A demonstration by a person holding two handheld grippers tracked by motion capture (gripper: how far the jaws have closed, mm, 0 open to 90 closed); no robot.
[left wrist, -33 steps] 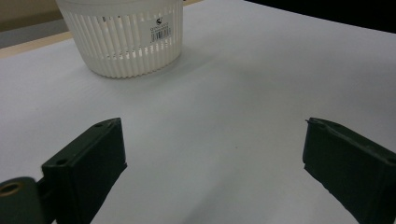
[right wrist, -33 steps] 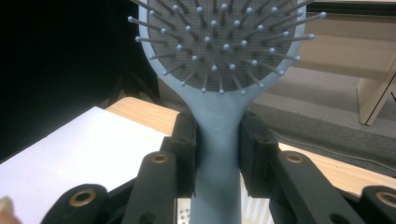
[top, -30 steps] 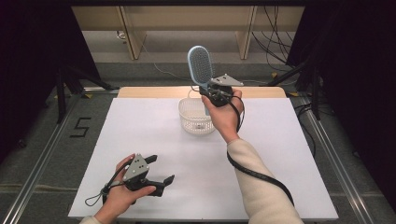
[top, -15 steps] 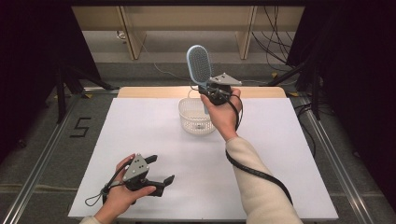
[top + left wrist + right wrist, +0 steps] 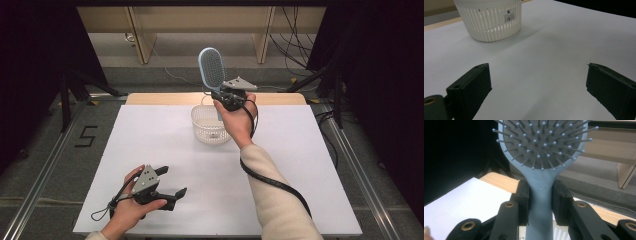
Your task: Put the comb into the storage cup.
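A light blue hairbrush (image 5: pixel 211 70) (image 5: pixel 541 152) with a grey bristle pad stands upright in the air above a white slatted basket (image 5: pixel 210 125) (image 5: pixel 489 20) at the far middle of the white table. My right gripper (image 5: pixel 226 96) (image 5: pixel 540 202) is shut on the brush's handle, and the handle's lower end reaches down toward the basket's opening. My left gripper (image 5: pixel 172 182) (image 5: pixel 537 82) rests near the table's front left edge, open, with bare table between its fingers.
The white tabletop (image 5: pixel 150 135) spreads around the basket. A wooden strip (image 5: pixel 165 98) runs along its far edge, with wooden furniture legs (image 5: pixel 142 35) and cables (image 5: pixel 300 30) on the floor beyond. A cable trails from my right gripper along the sleeve (image 5: pixel 272 182).
The hairbrush and my right gripper have shifted slightly to the left above the basket. My left gripper has stayed where it was.
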